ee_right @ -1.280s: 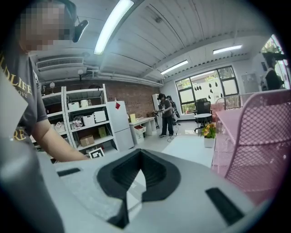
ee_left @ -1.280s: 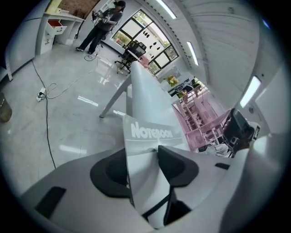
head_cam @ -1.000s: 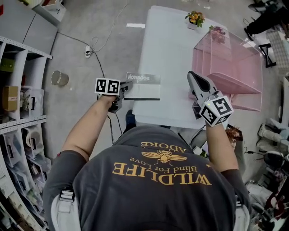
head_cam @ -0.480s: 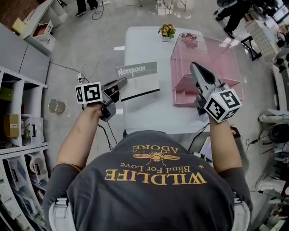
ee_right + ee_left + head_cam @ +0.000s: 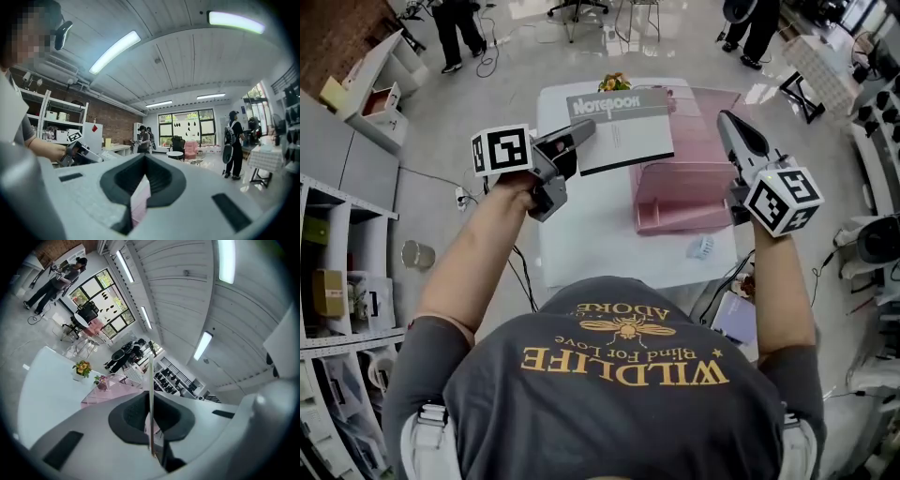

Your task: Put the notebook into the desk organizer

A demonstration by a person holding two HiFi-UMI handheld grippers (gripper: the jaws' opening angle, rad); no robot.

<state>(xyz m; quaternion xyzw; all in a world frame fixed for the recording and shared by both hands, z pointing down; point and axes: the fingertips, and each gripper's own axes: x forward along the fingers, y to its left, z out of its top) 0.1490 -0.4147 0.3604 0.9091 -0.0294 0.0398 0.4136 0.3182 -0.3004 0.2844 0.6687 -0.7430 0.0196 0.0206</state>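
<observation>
I am clamping the notebook (image 5: 628, 141) in my left gripper (image 5: 584, 133) above the desk organizer (image 5: 694, 183); slotting it in is left. My right gripper (image 5: 732, 125) is waiting closed, empty, beside it.

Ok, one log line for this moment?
left gripper: shut on notebook | right gripper: shut, empty | notebook: in air, outside desk organizer

A white table (image 5: 581, 234) is carrying a pink desk organizer (image 5: 684, 199), a small flower pot (image 5: 614, 82) and a small pale object (image 5: 700, 247).
</observation>
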